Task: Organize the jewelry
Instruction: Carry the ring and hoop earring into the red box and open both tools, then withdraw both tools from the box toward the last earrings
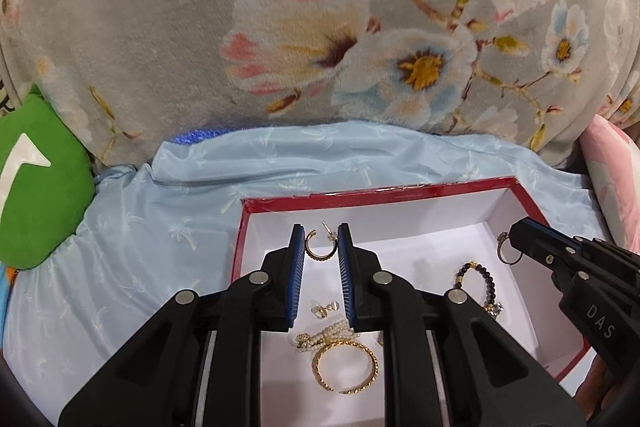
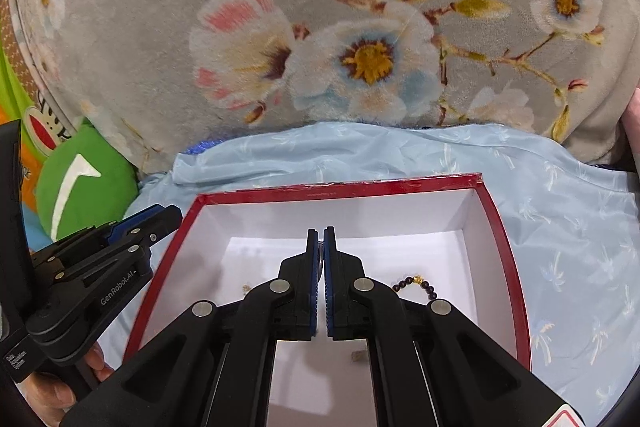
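A red box (image 1: 376, 191) with a white inside lies on light blue cloth; it also shows in the right wrist view (image 2: 340, 187). My left gripper (image 1: 321, 241) is open above the box, and a gold hoop earring (image 1: 319, 251) shows between its tips. Below lie a small stud (image 1: 325, 308), a pearl piece (image 1: 326, 334) and a gold ring (image 1: 345, 367). A dark bead bracelet (image 1: 480, 283) lies to the right, also seen in the right wrist view (image 2: 416, 285). My right gripper (image 2: 321, 239) is shut on a thin ring (image 1: 507, 249) over the box.
A grey floral cushion (image 1: 320, 27) rises behind the box. A green plush toy (image 1: 36, 187) lies at the left. Pink fabric (image 1: 612, 179) is at the right edge. Light blue cloth (image 1: 140, 247) covers the surface around the box.
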Demonstrator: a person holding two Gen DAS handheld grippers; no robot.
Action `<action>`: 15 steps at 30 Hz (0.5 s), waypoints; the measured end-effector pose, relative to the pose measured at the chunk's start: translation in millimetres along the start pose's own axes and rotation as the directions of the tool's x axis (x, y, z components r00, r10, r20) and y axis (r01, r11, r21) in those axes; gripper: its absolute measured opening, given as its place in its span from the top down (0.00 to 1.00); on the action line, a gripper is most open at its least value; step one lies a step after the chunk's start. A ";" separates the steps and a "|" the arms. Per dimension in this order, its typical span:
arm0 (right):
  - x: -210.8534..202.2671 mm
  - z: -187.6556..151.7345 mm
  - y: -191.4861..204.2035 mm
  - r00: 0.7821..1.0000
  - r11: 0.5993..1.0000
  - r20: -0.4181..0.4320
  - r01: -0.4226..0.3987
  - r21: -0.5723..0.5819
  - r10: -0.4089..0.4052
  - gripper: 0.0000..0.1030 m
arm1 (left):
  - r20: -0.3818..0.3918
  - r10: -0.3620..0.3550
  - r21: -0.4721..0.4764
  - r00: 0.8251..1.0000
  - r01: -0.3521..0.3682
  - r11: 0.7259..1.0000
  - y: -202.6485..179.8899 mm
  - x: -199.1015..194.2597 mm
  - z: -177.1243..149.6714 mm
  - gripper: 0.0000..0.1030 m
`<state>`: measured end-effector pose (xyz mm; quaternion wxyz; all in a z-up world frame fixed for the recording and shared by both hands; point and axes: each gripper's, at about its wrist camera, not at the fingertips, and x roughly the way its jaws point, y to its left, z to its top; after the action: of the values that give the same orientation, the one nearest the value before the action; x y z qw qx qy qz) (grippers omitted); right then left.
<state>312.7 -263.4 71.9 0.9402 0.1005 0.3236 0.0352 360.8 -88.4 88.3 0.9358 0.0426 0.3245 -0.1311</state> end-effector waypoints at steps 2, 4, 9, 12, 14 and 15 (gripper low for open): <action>8.0 -0.2 -1.8 1.000 1.000 -0.011 0.010 -0.005 -0.010 0.98 | -0.016 0.006 -0.006 1.000 -0.006 1.000 0.2 9.2 -0.9 0.84; 13.9 -0.9 -2.5 1.000 1.000 -0.018 0.020 -0.017 -0.020 0.98 | -0.018 0.012 -0.005 1.000 -0.012 1.000 -0.3 15.3 -1.5 0.84; 22.0 -2.8 -2.3 0.999 0.999 -0.022 0.035 -0.040 -0.036 0.98 | -0.011 0.028 -0.005 1.000 -0.028 1.000 -1.5 22.5 -2.2 0.84; 23.4 -3.5 -3.1 0.999 0.998 -0.021 0.040 -0.041 -0.041 0.98 | -0.018 0.028 -0.011 0.999 -0.028 1.000 0.3 26.5 -3.5 0.84; 26.1 -3.5 -4.4 0.999 0.998 -0.022 0.042 -0.039 -0.043 0.98 | -0.020 0.034 -0.010 0.999 -0.034 0.999 1.2 28.9 -3.9 0.84; 26.9 -3.1 -5.1 0.999 0.998 -0.020 0.046 -0.039 -0.047 0.98 | -0.020 0.035 -0.009 0.999 -0.035 0.999 1.5 29.9 -4.4 0.83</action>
<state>331.9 -264.4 52.2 0.9391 0.0744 0.3348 0.0206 381.2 -92.8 66.3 0.9348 0.0454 0.3337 -0.1127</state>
